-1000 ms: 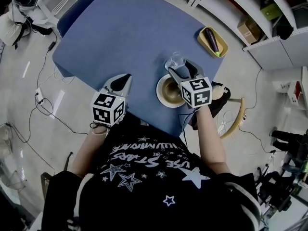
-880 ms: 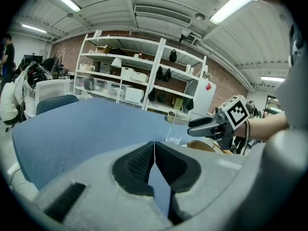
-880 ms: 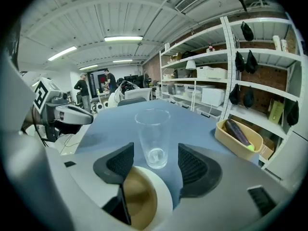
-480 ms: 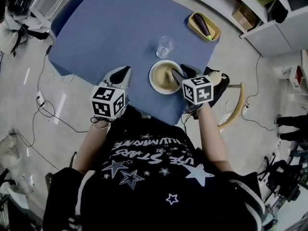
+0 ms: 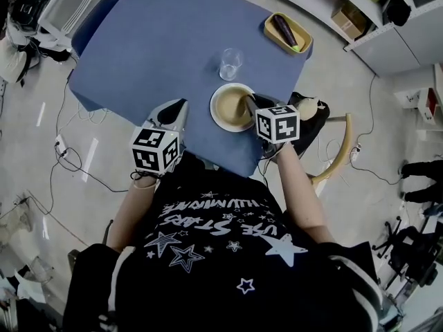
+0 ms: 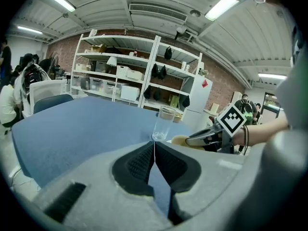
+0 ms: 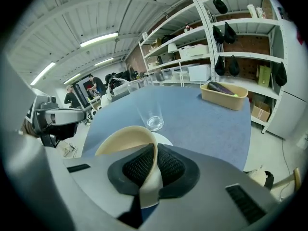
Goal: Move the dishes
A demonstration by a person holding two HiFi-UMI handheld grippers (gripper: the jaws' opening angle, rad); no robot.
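A tan bowl (image 5: 230,107) rests on a white plate (image 5: 217,120) near the front right edge of the blue table (image 5: 166,40). My right gripper (image 5: 248,102) is shut on the bowl's near rim; in the right gripper view the rim (image 7: 122,138) is pinched between the pads, with the plate (image 7: 164,139) showing beneath. A clear empty glass (image 5: 230,63) (image 7: 150,112) (image 6: 165,124) stands upright just beyond the bowl. My left gripper (image 5: 176,109) (image 6: 154,150) hovers at the table's front edge, left of the bowl, shut and empty.
A yellow tray (image 5: 287,32) (image 7: 224,96) holding a purple eggplant (image 7: 219,87) sits at the far right corner. A blue chair (image 5: 97,19) stands by the table's far left side, a wooden chair (image 5: 339,158) to its right. Shelving lines the far wall.
My right gripper has drawn back from the glass to the bowl and closed on its rim. The glass stays standing on the table. The left gripper has hardly moved.
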